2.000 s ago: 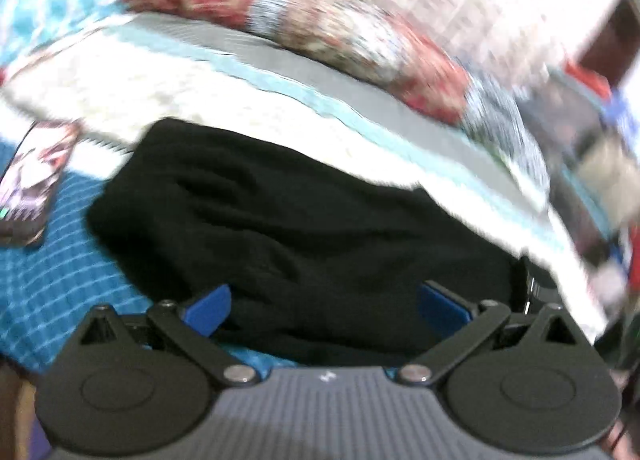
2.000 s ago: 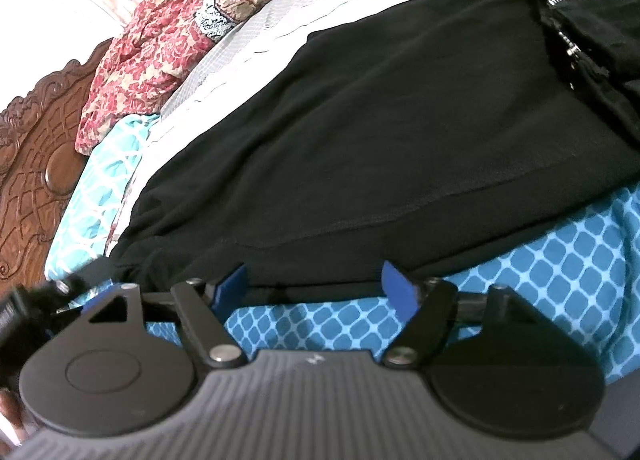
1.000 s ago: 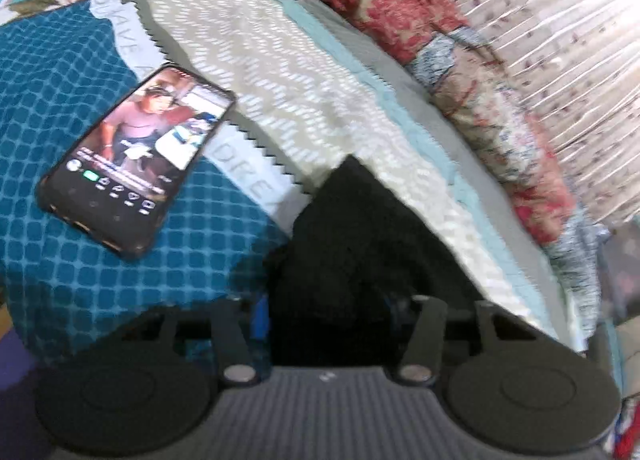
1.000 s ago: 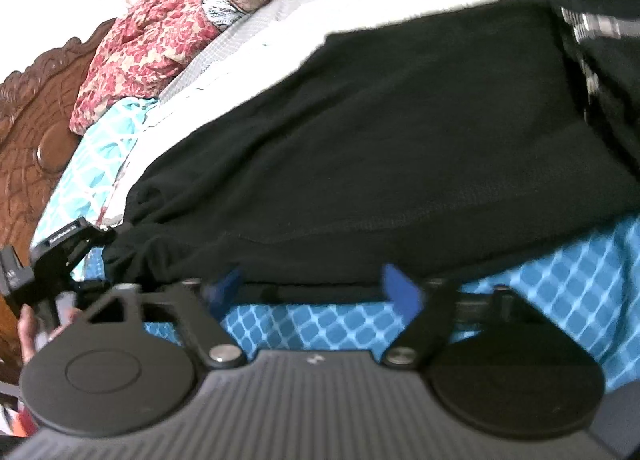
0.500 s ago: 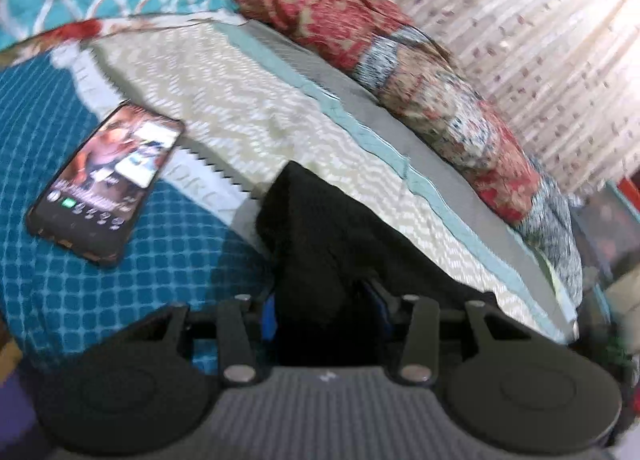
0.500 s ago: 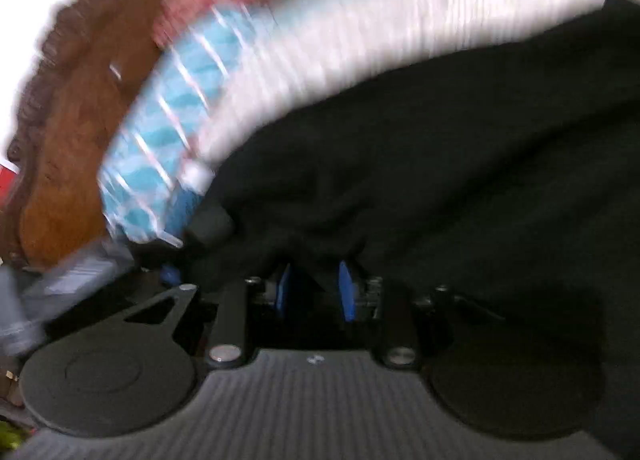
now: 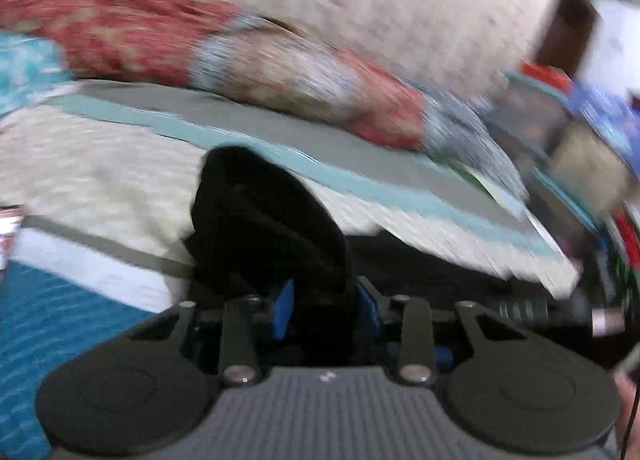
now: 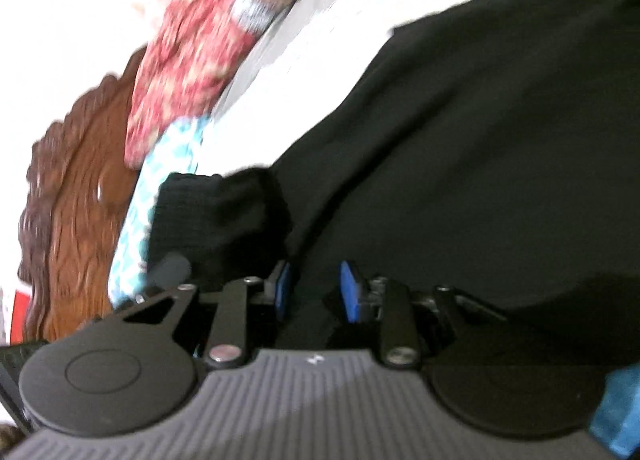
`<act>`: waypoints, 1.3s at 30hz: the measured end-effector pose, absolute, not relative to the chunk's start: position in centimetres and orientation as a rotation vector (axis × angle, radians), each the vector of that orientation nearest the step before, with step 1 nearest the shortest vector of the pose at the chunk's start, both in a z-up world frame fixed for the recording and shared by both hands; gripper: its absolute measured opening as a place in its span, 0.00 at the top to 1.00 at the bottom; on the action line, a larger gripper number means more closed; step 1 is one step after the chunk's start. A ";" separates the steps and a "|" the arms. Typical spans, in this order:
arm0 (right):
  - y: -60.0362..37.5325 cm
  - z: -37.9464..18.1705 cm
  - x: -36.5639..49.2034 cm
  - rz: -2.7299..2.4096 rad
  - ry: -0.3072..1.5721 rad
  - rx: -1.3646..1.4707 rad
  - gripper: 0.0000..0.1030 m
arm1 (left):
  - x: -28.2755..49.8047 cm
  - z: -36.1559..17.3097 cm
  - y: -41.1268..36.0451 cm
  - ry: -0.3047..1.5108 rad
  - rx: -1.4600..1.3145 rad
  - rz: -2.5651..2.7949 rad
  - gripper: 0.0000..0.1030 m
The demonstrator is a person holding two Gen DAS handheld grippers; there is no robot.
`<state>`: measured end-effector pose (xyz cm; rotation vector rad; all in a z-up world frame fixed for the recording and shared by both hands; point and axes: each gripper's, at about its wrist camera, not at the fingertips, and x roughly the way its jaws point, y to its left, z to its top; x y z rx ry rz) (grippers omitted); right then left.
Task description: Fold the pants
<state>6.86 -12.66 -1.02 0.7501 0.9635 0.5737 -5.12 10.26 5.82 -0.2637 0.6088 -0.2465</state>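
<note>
In the left wrist view, the left gripper sits at 6 o'clock with its blue pads drawn in narrow on a bunched end of the black pants. That pinched fabric stands up in a hump toward 11 o'clock, off the bedspread, while more black cloth trails off low toward 3 o'clock. A red floral pillow lies along the far edge from 10 to 2 o'clock. The frame is smeared with motion blur, so finer folds cannot be read.

In the right wrist view, the right gripper is also at 6 o'clock, its pads narrow with dark fabric of the pants between them. Most of the garment spreads flat from the centre out to 3 o'clock. A small raised lump of cloth sits at 9 o'clock, just beside the gripper. The carved wooden headboard fills the 9 o'clock edge.

As a judgement, the fold is at an early stage: both tongs have the same end of the pants in hand and lifted, but most of the garment lies unfolded. Carrying that end over onto the rest, laying it down and smoothing it all remain.
</note>
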 end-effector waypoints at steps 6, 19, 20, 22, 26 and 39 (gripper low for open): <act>-14.8 -1.5 5.8 0.487 0.923 0.804 0.51 | -5.0 4.7 6.5 0.668 -0.158 -0.349 0.37; -13.1 -2.2 8.3 0.627 1.000 0.789 0.20 | -7.7 5.4 17.6 0.636 -0.478 -0.148 0.20; -11.8 -2.0 8.5 0.657 1.012 0.760 0.20 | -7.5 5.2 18.1 0.643 -0.495 -0.138 0.20; -9.8 -1.7 8.7 0.701 1.046 0.664 0.41 | -7.5 5.2 18.6 0.649 -0.508 -0.128 0.20; -8.8 0.9 7.8 0.715 0.935 0.503 0.72 | -7.2 5.5 18.3 0.650 -0.487 -0.134 0.20; -21.0 -0.7 5.1 0.368 0.850 0.496 0.50 | -3.3 5.8 11.6 0.663 -0.375 -0.296 0.20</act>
